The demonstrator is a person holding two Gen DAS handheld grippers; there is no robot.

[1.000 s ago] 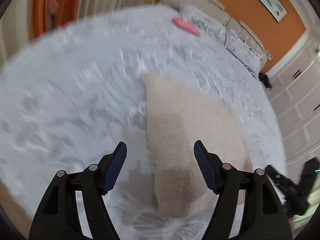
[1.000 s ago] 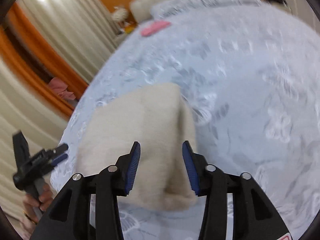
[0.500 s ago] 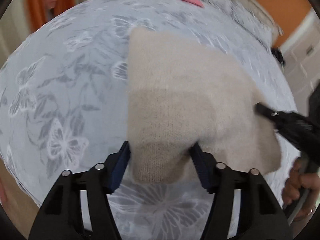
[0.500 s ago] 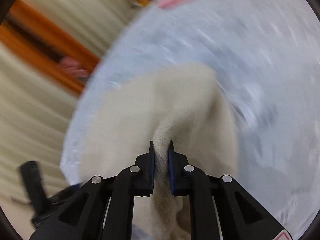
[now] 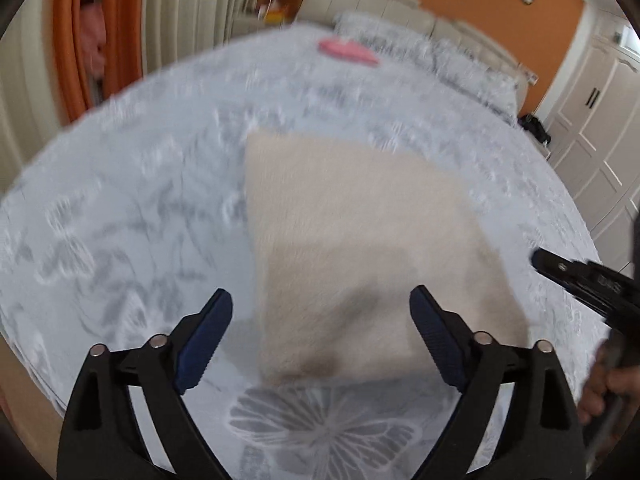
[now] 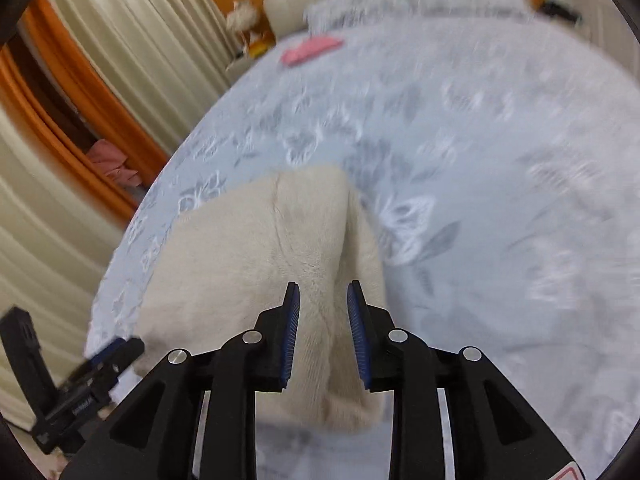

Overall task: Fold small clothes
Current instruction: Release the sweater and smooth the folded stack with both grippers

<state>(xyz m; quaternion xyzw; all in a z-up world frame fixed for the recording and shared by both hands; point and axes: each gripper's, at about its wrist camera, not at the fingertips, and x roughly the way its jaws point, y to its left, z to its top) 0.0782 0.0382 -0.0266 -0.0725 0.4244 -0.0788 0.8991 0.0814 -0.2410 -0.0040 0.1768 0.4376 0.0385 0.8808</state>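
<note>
A cream knitted garment [image 5: 360, 220] lies folded on the bed [image 5: 120, 200], near its front edge. My left gripper [image 5: 320, 294] hovers over the garment's near edge; its jaws are opening wide and the blue pads touch nothing. In the right wrist view the same garment [image 6: 240, 260] shows a raised ridge running toward my right gripper [image 6: 323, 286]. Its jaws are opening, with the cloth lying between and below the pads, which stand clear of it. The right gripper [image 5: 580, 280] also shows at the left view's right edge, and the left gripper [image 6: 100, 364] at the right view's lower left.
The bedspread [image 6: 480, 160] is pale with a grey butterfly print. A pink item [image 5: 346, 50] lies far back by the pillows [image 5: 440, 60]. Curtains [image 6: 132, 40] hang on the left, white wardrobe doors [image 5: 600, 120] on the right. A hand [image 5: 600, 388] holds the right gripper.
The right gripper pinched a fold of the garment half a second ago and has since let it go. The left jaws narrowed around the near corner, then spread wide and drew back.
</note>
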